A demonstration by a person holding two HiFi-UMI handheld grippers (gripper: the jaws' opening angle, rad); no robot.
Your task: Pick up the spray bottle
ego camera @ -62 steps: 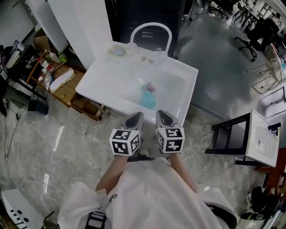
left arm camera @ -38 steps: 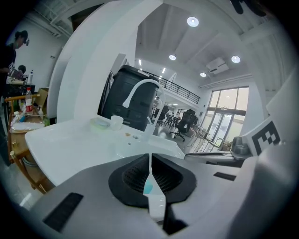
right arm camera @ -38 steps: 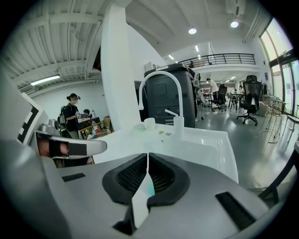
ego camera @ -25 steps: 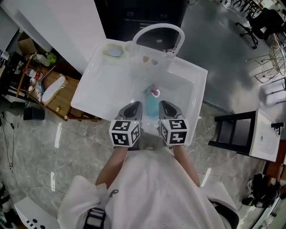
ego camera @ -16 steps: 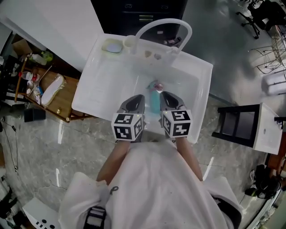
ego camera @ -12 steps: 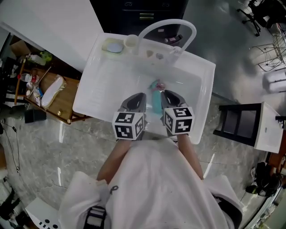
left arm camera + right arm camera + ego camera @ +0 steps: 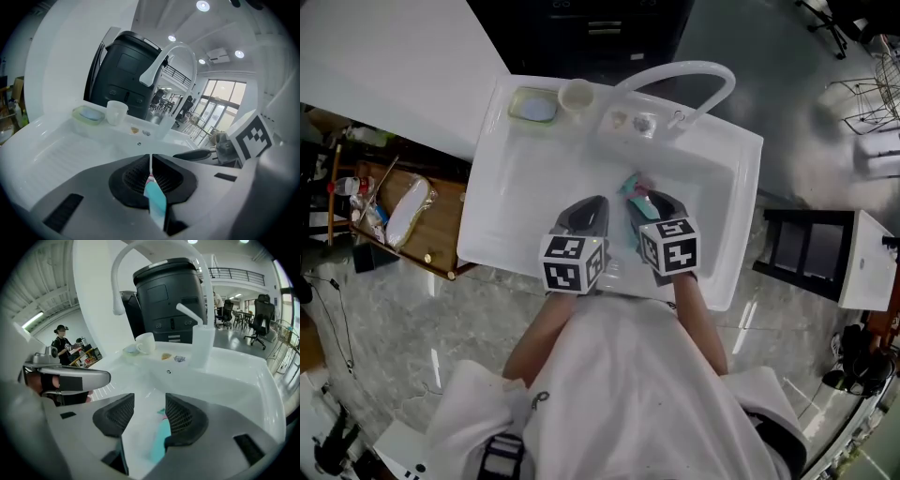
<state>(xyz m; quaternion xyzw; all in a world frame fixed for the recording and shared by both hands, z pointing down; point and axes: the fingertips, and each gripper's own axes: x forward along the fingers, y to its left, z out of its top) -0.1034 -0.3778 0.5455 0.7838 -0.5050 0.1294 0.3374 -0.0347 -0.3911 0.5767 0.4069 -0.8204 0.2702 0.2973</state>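
Spray bottle (image 7: 631, 192): teal, pink at the nozzle, lying flat in the basin of the white sink (image 7: 502, 220), nozzle end toward the faucet (image 7: 675, 75); any print on it too small to read. Right gripper (image 7: 149, 417): jaws apart, just been opening, bottle on the basin floor between them, nearer the right-hand jaw, not gripped. Left gripper (image 7: 151, 165): jaws closed together on nothing, just beside the bottle, teal body glimpsed beneath. Marker cube (image 7: 572, 264) on each gripper: black-and-white square patterns. On the back ledge, cup (image 7: 576, 94) beside green soap dish (image 7: 532, 108).
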